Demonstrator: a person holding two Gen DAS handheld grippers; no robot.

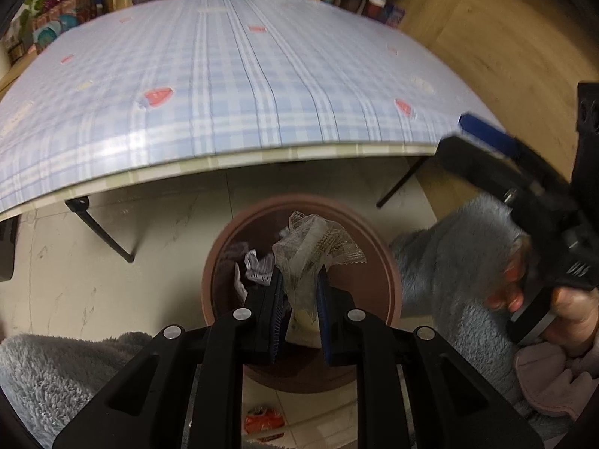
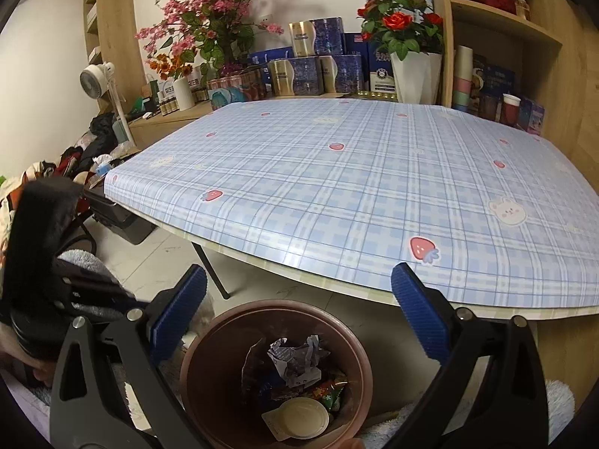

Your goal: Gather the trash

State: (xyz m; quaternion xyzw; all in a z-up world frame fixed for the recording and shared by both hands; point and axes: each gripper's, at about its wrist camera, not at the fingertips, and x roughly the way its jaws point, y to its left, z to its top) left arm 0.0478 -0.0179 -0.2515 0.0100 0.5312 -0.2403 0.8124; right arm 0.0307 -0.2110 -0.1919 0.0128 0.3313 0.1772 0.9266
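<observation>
- Clear wrapper [image 1: 318, 247]: crinkly, see-through plastic film, glossy.
- Bin [image 2: 359, 351]: smooth brown plastic, matt.
- Bench [image 2: 337, 187] cover: slick checked sheet, catching a sheen.
- Left claw [image 1: 299, 299]: black plastic, ribbed blue pads [image 1: 324, 310].
- Sleeve [image 1: 449, 262]: fluffy grey fleece.

Bin [image 2: 209, 351] mouth lower centre of my right view, open from above; crumpled paper [image 2: 295, 361] and round lid [image 2: 302, 417] lie low inside. Bench [image 2: 337, 194] edge overhangs just behind bin, top bare. My left claw [image 1: 299, 299] with clear wrapper [image 1: 318, 247] fills bin centre in left view. My right claw [image 2: 295, 321] spread wide above rim.
</observation>
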